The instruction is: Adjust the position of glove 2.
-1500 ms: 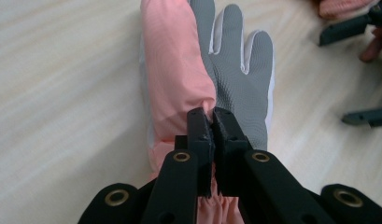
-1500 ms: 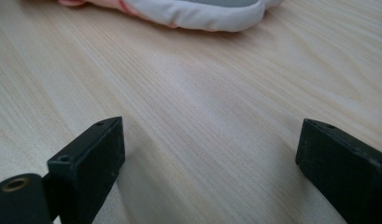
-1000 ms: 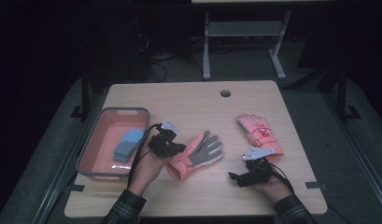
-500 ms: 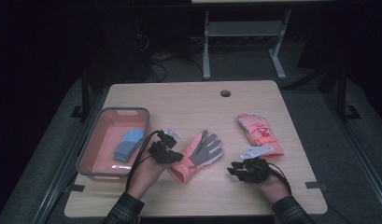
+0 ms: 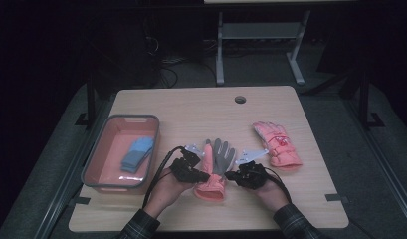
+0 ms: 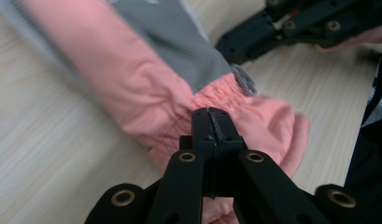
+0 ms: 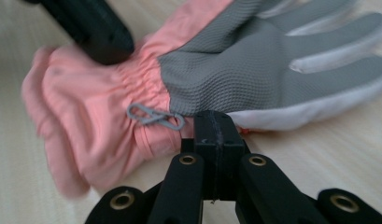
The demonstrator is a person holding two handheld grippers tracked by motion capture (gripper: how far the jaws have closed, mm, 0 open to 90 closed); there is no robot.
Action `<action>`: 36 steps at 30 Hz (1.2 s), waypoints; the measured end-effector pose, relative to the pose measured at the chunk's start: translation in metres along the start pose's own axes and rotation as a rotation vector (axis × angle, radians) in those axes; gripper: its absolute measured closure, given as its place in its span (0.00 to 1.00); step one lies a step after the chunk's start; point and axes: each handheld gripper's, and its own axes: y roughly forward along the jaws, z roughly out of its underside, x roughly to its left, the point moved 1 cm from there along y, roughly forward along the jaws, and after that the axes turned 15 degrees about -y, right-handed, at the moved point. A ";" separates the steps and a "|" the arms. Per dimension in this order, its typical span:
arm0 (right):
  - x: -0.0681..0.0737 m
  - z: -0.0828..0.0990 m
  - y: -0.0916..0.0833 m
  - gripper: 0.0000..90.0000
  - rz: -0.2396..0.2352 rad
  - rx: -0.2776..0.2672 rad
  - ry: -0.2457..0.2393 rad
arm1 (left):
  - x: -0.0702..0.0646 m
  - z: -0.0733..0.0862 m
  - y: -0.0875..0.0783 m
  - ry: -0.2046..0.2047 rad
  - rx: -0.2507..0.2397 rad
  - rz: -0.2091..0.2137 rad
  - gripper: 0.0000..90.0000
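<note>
Pale wooden table (image 5: 191, 112) under dim light, dark floor and a metal frame behind. Low in the middle of the high view, lying palm up: pink glove with grey palm (image 5: 214, 169), fingers toward the far edge, cuff toward the near edge.

Left claw (image 5: 200, 175) at the glove's left side by the wrist; in the left gripper view jaws pressed flat together at the gathered cuff (image 6: 226, 100), tips right against the pink fabric, though whether any cloth is pinched between them cannot be told. Right claw (image 5: 230, 175) at the glove's right side; jaws just closed, meeting edge to edge in the right gripper view, tips touching the glove's rim beside a small grey loop (image 7: 155, 116), no fabric seen between them.

Right of centre in the high view, a second pink glove (image 5: 276, 143), back up, well apart from the first. At the left, a pink bin with grey rim (image 5: 96, 172), holding a blue folded item (image 5: 137, 153). Near the far edge, a round cable hole (image 5: 240, 99).
</note>
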 end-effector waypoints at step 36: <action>-0.043 0.012 -0.060 0.83 0.144 -0.008 0.077 | 0.009 0.045 0.000 0.222 -0.131 -0.107 0.53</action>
